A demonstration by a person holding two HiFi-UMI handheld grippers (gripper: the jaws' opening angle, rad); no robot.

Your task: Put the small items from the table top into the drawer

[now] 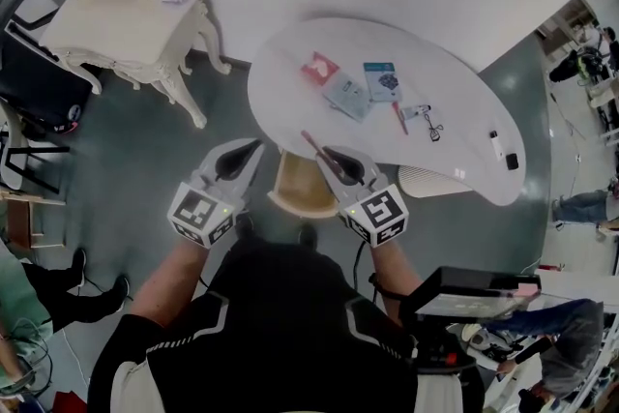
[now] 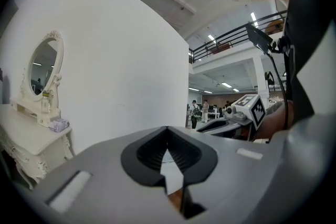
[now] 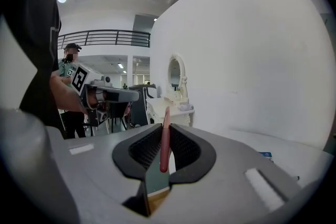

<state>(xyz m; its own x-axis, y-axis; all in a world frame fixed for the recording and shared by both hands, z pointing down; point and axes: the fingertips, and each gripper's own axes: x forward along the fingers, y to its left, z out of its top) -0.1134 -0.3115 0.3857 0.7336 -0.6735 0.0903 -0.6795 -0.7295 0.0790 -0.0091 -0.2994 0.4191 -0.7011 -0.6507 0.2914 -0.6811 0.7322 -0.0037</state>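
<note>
A white curved table [image 1: 464, 102] carries a red packet [image 1: 319, 69], a grey packet [image 1: 347, 96], a blue packet [image 1: 382, 80], a red pen [image 1: 399, 118], an eyelash curler [image 1: 426, 119] and two small items [image 1: 503, 153] at its right end. The drawer [image 1: 300, 193] stands open under the near edge and shows a tan inside. My right gripper [image 1: 327, 153] hovers over the drawer, shut on a thin red stick [image 3: 165, 139] that pokes out beyond the jaws [image 1: 309, 141]. My left gripper [image 1: 257, 146] hangs just left of the drawer, shut and holding nothing [image 2: 167, 131].
A cream vanity dresser with an oval mirror [image 1: 126, 24] stands at the far left, with a black chair [image 1: 29, 63] beside it. A white ribbed piece [image 1: 426, 179] sits under the table's right part. A black device [image 1: 474, 290] is at my right elbow. People stand at the frame edges.
</note>
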